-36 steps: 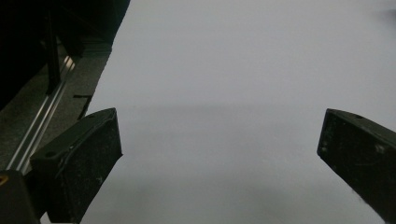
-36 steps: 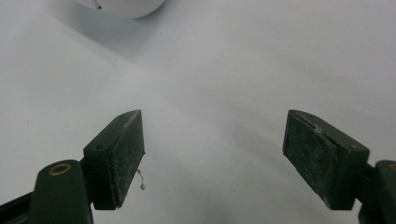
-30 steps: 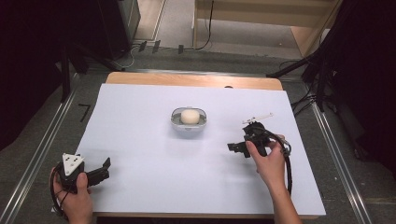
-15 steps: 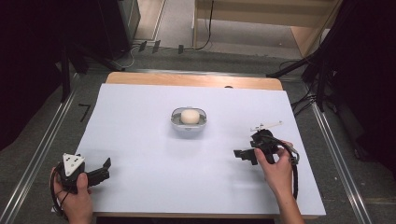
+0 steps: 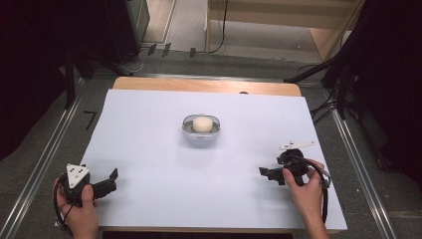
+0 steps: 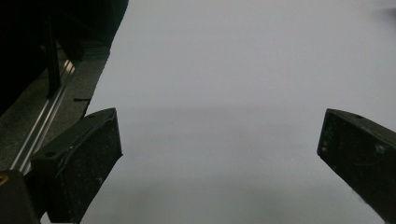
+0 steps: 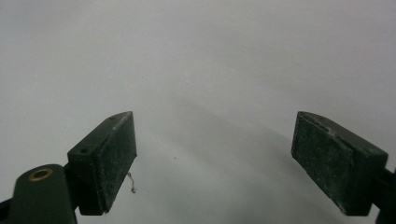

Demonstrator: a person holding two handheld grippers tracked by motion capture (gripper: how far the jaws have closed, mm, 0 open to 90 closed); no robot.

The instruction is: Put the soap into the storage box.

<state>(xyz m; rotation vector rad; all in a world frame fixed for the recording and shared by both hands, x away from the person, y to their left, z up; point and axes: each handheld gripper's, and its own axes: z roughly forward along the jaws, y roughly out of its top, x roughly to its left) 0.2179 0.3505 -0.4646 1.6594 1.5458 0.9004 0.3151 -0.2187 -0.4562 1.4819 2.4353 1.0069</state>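
Note:
A small clear bowl (image 5: 201, 133) holding a pale round lump (image 5: 201, 124) stands in the middle of the white table sheet (image 5: 149, 149). My left gripper (image 5: 110, 180) rests low at the front left corner, held by a hand, jaws wide apart and empty (image 6: 219, 149). At the front right my right gripper (image 5: 266, 173) points left, well short of the bowl, also open with nothing between its pads (image 7: 100, 161).
The sheet covers a wooden table whose far edge (image 5: 204, 85) is bare. Metal rails (image 5: 50, 149) run along both sides. Cables (image 5: 164, 50) and dark stands lie on the floor beyond. A cable (image 5: 324, 194) trails from the right gripper.
My right gripper has drawn back toward the front right of the table, away from the bowl. The left gripper has stayed put.

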